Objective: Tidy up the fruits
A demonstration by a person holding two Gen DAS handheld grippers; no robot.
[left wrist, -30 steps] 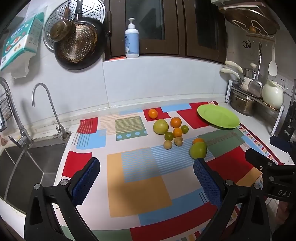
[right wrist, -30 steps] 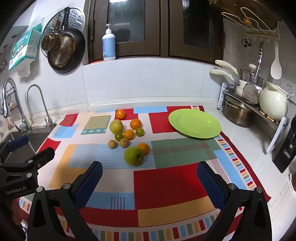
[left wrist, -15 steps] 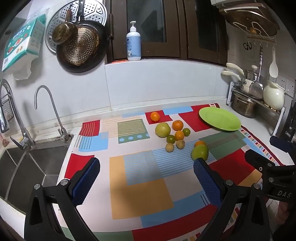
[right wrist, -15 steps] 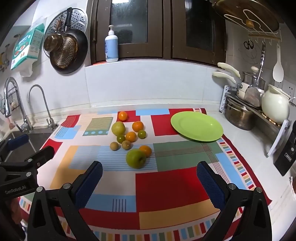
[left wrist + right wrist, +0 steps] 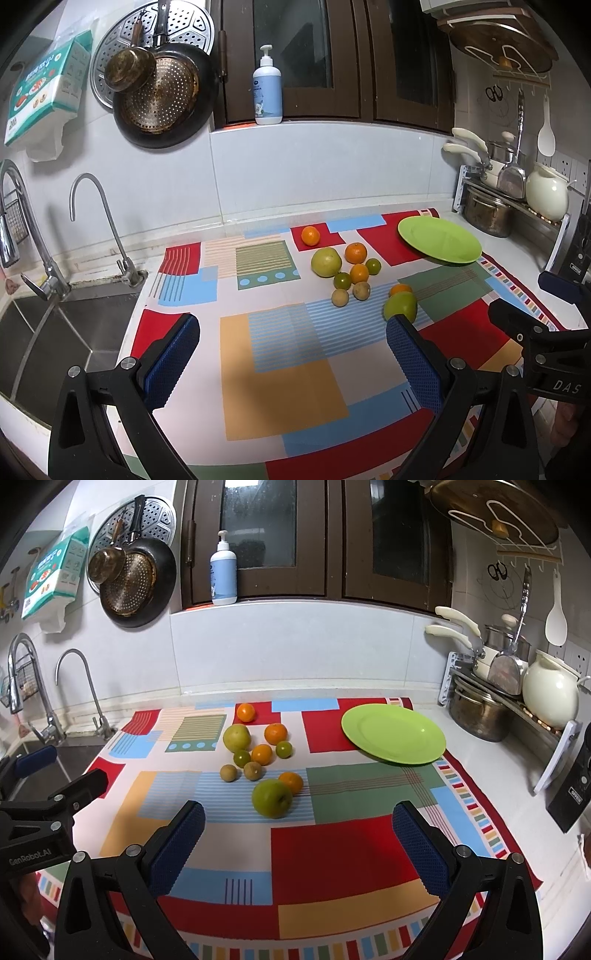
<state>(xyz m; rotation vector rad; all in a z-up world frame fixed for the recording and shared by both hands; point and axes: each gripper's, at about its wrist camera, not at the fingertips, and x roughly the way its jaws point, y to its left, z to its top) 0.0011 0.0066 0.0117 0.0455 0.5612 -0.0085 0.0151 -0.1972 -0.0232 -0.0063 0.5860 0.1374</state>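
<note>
Several fruits lie clustered on a patchwork mat (image 5: 343, 849): a green apple (image 5: 272, 798) nearest, an orange (image 5: 291, 781) touching it behind, a yellow-green pear-like fruit (image 5: 236, 737), more oranges, small limes and two brown fruits. An empty green plate (image 5: 393, 733) sits at the mat's far right. My right gripper (image 5: 297, 843) is open, held above the mat in front of the apple. My left gripper (image 5: 291, 358) is open too, over the mat's near left; the apple (image 5: 400, 306) shows just past its right finger.
A steel sink (image 5: 48, 332) with two taps lies left of the mat. Pots and a cream jug (image 5: 550, 696) on a rack stand at the right wall. A black device (image 5: 572, 786) sits at the right counter edge. Pans hang on the back wall.
Both grippers have tilted or drawn back slightly, so the fruits and plate sit a bit lower in each view. No fruit has moved; both stay open.
</note>
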